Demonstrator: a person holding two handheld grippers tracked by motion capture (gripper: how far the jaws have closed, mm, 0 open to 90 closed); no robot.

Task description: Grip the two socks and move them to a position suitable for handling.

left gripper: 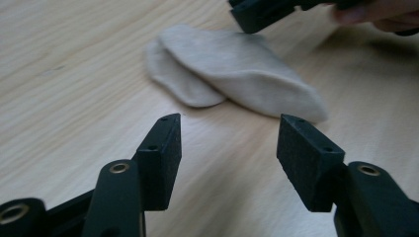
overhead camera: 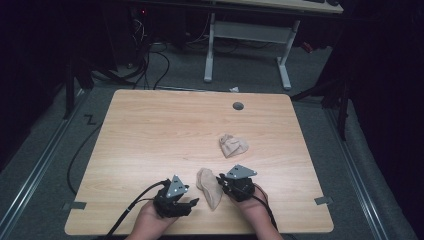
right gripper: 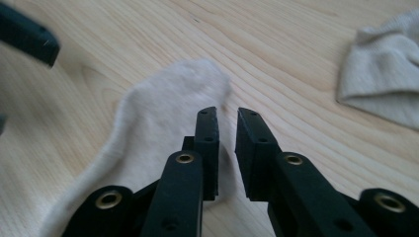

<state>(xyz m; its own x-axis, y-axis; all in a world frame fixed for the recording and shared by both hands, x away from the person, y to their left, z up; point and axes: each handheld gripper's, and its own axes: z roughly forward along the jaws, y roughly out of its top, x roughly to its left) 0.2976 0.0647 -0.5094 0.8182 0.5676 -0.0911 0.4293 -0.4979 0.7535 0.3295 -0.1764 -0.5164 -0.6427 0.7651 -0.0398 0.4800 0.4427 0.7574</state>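
Note:
A flat beige sock (overhead camera: 209, 187) lies near the table's front edge, between my two grippers. In the left gripper view the sock (left gripper: 237, 69) sits just ahead of my left gripper (left gripper: 227, 133), whose jaws stand wide open with nothing between them. My right gripper (right gripper: 227, 116) hovers low over the sock's (right gripper: 158, 113) right edge, its jaws parted by a narrow gap and pinching nothing. A second, bunched-up beige sock (overhead camera: 233, 145) rests farther back; it also shows at the right of the right gripper view (right gripper: 385, 84). From above, the left gripper (overhead camera: 192, 202) points right and the right gripper (overhead camera: 220, 179) points left.
The wooden table (overhead camera: 150, 130) has a grey cable hole (overhead camera: 238, 106) near its far edge and grey tape tabs (overhead camera: 74, 205) (overhead camera: 323, 200) at its front corners. A white desk frame (overhead camera: 247, 35) and cables stand on the floor beyond.

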